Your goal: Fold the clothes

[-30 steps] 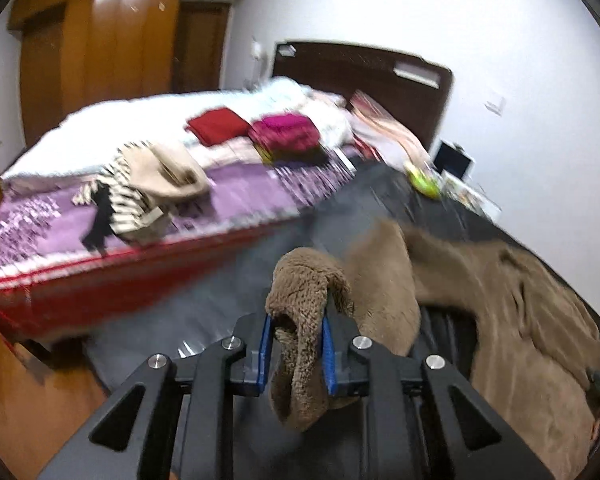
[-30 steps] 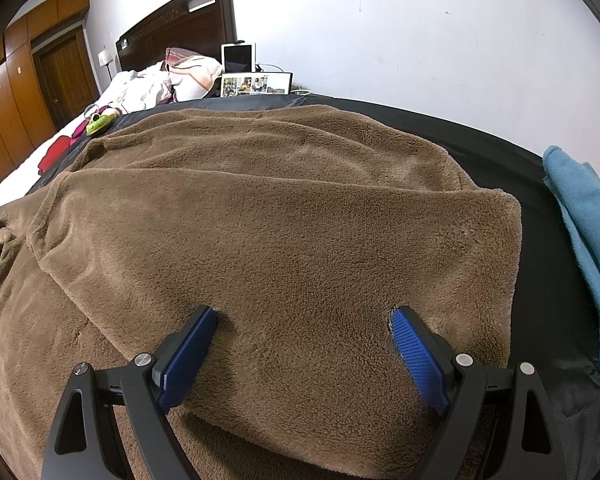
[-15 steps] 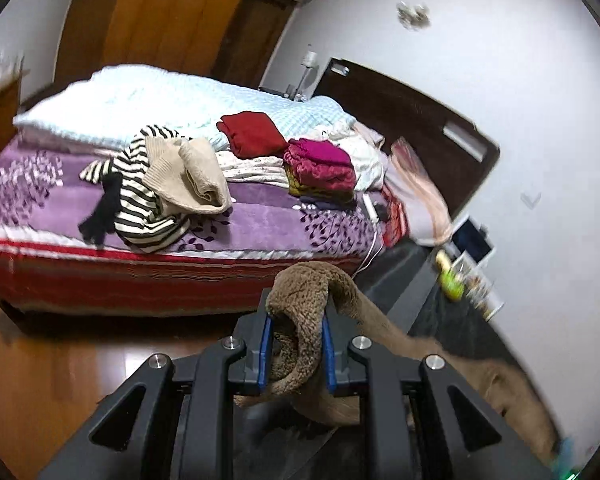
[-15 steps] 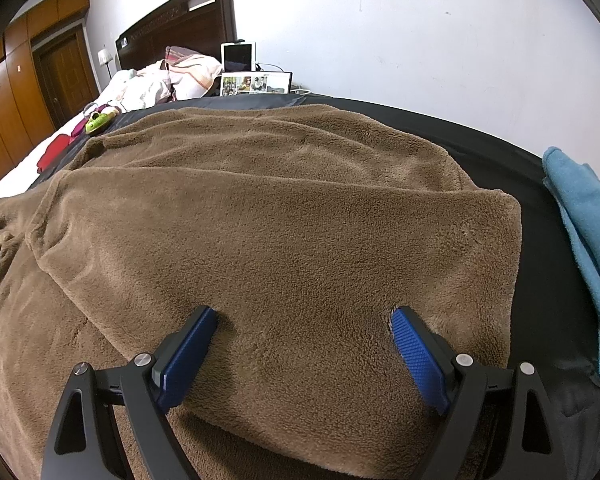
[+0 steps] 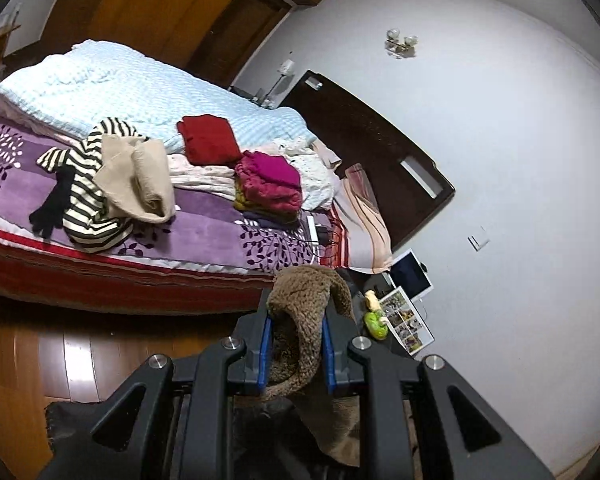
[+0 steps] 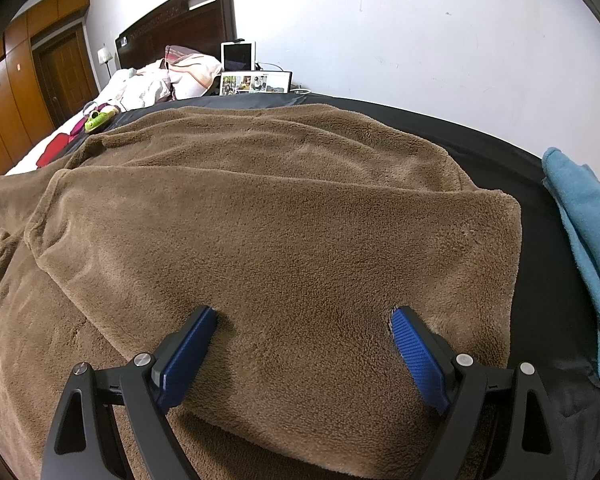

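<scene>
Brown fleece garment point(image 6: 284, 216) is lying across the dark table point(image 6: 496, 152), the left gripper point(image 5: 295, 344) pinching its corner, the right gripper point(image 6: 300, 356) pressing spread-fingered; lifting gently should be keeping the fold square.

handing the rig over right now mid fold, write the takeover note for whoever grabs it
Left gripper: shut on a bunched edge of the brown fleece garment, held up off the surface.
Right gripper: jaws wide open, fingertips pressed down on the folded panel, clamping nothing.
Garment lies spread on the black sheet; one panel is already folded across it. Blue towel lies at the right edge, apart from it.
Done: first fold.
Left: probably carry the lifted edge over and lay it down, then finish the folds. Other clothes are heaped on the purple bed opposite; a few look folded.
</scene>
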